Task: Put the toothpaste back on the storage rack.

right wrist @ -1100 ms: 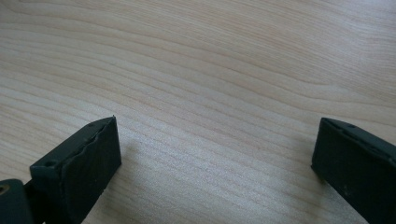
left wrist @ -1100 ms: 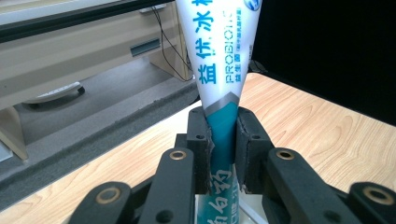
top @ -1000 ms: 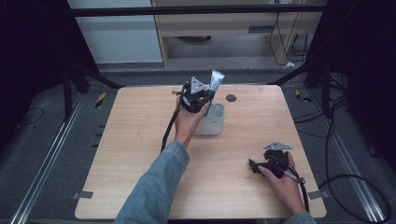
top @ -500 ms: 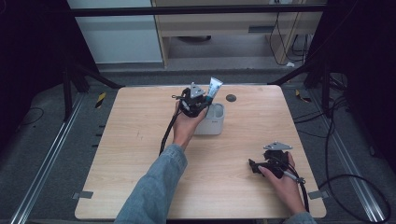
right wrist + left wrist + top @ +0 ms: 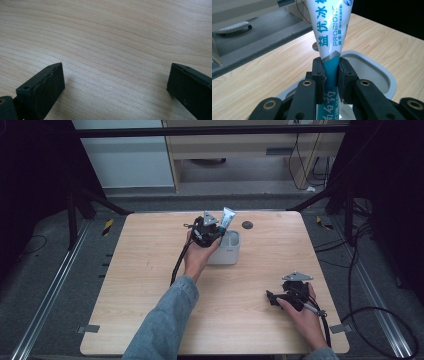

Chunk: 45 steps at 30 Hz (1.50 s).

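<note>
One wooden bench (image 5: 150,285) carried one grey holder cup (image 5: 231,251), directly beneath the left gripper (image 5: 331,75). That gripper was clamped on the lower body of one toothpaste tube (image 5: 329,35), held upright over the cup's opening with its end apparently just inside the rim. The right gripper (image 5: 278,298) rested on the bench well apart, jaws spread and empty. Judged risks: the soft tube could slip or buckle under the pinch, or catch the cup's rim and tip the light cup. Count: two grippers, one tube, one cup.
</note>
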Each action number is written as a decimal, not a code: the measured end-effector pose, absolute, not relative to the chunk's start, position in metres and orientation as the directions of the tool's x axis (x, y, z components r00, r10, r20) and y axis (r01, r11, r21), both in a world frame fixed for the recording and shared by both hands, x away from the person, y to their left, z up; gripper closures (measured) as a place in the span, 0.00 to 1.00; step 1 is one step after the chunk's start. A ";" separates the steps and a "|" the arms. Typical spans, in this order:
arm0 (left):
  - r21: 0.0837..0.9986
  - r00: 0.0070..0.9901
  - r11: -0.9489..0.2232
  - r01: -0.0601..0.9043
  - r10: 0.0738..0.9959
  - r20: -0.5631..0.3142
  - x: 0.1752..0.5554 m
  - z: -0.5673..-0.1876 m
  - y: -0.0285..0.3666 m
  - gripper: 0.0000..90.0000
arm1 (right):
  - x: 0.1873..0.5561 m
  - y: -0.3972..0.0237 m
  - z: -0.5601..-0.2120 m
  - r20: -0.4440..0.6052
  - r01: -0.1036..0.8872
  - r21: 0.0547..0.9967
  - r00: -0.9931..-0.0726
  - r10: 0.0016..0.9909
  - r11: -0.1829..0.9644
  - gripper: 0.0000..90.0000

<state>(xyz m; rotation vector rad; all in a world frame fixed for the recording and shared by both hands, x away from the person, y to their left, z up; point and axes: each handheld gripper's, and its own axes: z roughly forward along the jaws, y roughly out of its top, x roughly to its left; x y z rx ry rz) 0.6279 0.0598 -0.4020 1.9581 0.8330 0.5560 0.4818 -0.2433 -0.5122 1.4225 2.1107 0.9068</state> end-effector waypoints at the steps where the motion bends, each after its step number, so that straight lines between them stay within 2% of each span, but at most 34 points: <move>1: 0.868 0.674 -0.371 0.331 0.737 0.057 0.628 -0.402 0.060 0.86 | 0.482 -0.243 -0.512 0.004 0.641 0.723 -0.377 0.926 0.258 0.02; 20: 0.829 0.682 -0.421 0.368 0.728 0.068 0.626 -0.404 0.059 0.86 | 0.482 -0.243 -0.512 0.003 0.639 0.724 -0.378 0.926 0.258 0.02; 45: 0.814 0.690 -0.413 0.408 0.723 0.021 0.628 -0.408 0.059 0.84 | 0.482 -0.243 -0.512 0.003 0.639 0.724 -0.378 0.926 0.259 0.02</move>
